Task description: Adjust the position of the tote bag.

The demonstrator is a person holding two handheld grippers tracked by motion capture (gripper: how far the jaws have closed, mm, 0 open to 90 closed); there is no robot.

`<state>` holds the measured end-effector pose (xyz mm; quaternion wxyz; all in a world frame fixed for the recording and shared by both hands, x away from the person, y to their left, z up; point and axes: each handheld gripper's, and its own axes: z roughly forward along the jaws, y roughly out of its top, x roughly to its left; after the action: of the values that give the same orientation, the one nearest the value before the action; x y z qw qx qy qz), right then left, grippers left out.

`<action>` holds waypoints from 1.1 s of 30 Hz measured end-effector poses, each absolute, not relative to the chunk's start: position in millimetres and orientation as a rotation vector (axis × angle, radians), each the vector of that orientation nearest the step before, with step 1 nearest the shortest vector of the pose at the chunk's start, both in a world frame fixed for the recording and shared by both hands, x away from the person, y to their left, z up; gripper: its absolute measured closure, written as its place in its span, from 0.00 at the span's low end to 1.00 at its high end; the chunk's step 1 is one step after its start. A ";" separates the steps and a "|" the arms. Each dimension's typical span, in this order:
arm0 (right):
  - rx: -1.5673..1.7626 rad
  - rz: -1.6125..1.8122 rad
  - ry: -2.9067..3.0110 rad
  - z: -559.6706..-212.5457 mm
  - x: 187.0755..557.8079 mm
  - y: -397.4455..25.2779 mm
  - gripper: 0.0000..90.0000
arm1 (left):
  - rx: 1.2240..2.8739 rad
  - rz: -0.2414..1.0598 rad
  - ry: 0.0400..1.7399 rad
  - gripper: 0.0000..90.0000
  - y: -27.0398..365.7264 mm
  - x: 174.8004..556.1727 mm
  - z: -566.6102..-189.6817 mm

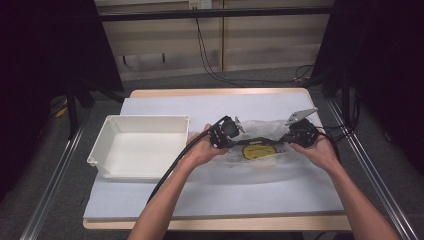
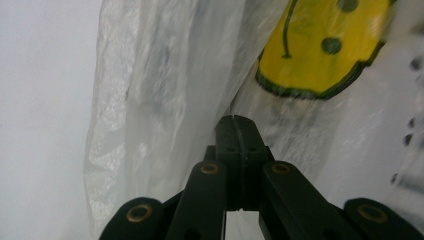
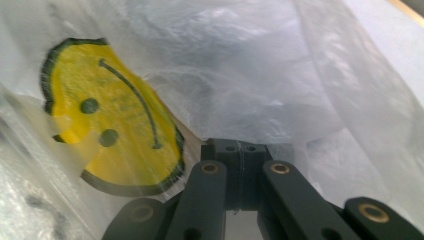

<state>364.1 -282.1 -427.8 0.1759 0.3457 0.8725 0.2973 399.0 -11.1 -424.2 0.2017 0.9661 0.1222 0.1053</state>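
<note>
Thin clear plastic bag with a yellow smiley-face print (image 1: 257, 150) is lying crumpled on the white sheet (image 1: 150, 200) covering the desk (image 1: 215, 93), right of centre. Smiley print is sitting between the two grippers in the high view.

Left gripper (image 1: 239, 141) is pinching the bag's left side: in the left gripper view its fingers (image 2: 227, 145) are pressed fully together with film caught between them, print (image 2: 320, 47) up and to the right of the tips.

Right gripper (image 1: 286, 140) is doing the same on the right side: fingers (image 3: 227, 172) closed tight on the film in the right gripper view, print (image 3: 112, 135) just left of the tips.

Open white rectangular plastic bin (image 1: 107, 135) is sitting left of the bag, near the left hand (image 1: 202, 150), not touching the bag.
</note>
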 end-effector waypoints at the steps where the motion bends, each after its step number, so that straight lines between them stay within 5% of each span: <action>1: 0.986 0.812 2.457 -426.4 364.2 -284.6 1.00 | 2.699 0.308 0.345 1.00 -10.2 399.1 -425.4; 23: 1.257 0.621 2.430 -466.0 378.4 -342.5 1.00 | 2.958 0.516 0.403 1.00 2.7 413.6 -452.9; 33: 1.223 0.454 2.418 -464.4 372.2 -346.8 1.00 | 3.011 0.471 0.394 1.00 0.9 415.6 -455.0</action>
<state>372.2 -346.8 -464.4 0.1959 0.4366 0.8630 0.1621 415.6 0.9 -455.0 0.0341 0.9793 0.1282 0.1531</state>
